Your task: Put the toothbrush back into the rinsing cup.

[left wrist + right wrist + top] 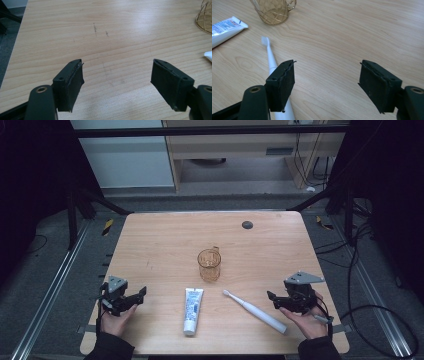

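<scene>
You hold each hand-held gripper spread wide and empty: left [131,299], right [276,299]. Nothing's grasped yet; likely reach for the toothbrush [255,311] next.

Toothpaste tube [192,309] print illegible.

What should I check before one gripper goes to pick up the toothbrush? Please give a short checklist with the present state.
1. Right gripper open, nothing between its fingers: ok.
2. Left gripper open, nothing held: ok.
3. Toothbrush lies flat and free, apart from the toothpaste tube: ok.
4. Cup stands upright, apart from the brush head: ok.
5. Toothbrush between the right fingers: not ok, it lies under one finger, off to the side.
6. Cup empty: cannot tell.
</scene>
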A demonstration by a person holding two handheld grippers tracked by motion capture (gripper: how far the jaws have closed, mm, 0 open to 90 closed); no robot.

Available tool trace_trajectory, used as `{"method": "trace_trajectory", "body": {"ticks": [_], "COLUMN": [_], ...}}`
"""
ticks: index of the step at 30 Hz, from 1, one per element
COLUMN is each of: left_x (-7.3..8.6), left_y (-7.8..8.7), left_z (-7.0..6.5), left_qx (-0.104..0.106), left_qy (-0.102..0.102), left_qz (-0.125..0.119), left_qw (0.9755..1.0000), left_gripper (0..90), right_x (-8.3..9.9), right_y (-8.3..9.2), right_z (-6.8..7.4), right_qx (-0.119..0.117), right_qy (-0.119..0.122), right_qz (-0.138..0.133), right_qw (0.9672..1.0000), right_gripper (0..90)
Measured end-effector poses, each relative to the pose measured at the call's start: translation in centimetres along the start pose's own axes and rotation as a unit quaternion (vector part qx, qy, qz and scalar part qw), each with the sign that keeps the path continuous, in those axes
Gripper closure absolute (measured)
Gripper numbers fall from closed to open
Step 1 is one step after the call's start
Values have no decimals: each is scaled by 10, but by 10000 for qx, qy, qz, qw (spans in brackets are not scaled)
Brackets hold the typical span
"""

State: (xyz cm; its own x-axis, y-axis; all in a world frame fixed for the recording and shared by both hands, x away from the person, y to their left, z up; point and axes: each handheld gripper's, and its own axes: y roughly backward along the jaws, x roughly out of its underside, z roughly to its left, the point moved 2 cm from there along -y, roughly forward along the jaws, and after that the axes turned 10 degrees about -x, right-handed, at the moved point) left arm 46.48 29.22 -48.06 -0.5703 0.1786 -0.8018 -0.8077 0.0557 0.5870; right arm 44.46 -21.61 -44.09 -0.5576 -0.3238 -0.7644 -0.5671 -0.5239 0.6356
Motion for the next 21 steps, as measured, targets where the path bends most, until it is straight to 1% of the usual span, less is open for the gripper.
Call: {"method": "trace_trajectory", "body": {"ticks": [4, 5, 6, 8, 13, 14, 15, 17, 20, 21], "left_x": [0, 0, 0, 0, 0, 0, 0, 0, 0, 0], "left_y": [-1, -1, -1, -2, -3, -3, -4, -5, -5, -5], "left_z": [-2, -2, -2, -3, -4, -4, -5, -6, -6, -6], "left_qx": [21, 21, 31, 33, 34, 34, 45, 41, 32, 28], "left_qy": [-77, -77, -84, -98, -141, -141, -181, -223, -241, -250], "left_qz": [44, 44, 49, 64, 103, 103, 138, 170, 175, 165], "left_qw": [10000, 10000, 9999, 9999, 9998, 9998, 9997, 9996, 9996, 9995], "left_gripper": [245, 245, 244, 244, 244, 243, 241, 239, 237, 237], "right_x": [-8, -8, -12, -15, -19, -19, -20, -21, -23, -26], "right_y": [-5, -5, -8, -10, -15, -15, -17, -19, -21, -24], "right_z": [9, 9, 15, 18, 23, 23, 25, 26, 28, 31], "right_qx": [-120, -120, -182, -219, -262, -262, -283, -294, -329, -361], "right_qy": [120, 120, 178, 231, 292, 292, 306, 331, 321, 371], "right_qz": [95, 95, 174, 236, 402, 402, 471, 525, 585, 617], "right_qw": [9998, 9998, 9995, 9992, 9984, 9984, 9980, 9976, 9972, 9968], "right_gripper": [295, 295, 300, 306, 318, 318, 323, 328, 332, 339]}}
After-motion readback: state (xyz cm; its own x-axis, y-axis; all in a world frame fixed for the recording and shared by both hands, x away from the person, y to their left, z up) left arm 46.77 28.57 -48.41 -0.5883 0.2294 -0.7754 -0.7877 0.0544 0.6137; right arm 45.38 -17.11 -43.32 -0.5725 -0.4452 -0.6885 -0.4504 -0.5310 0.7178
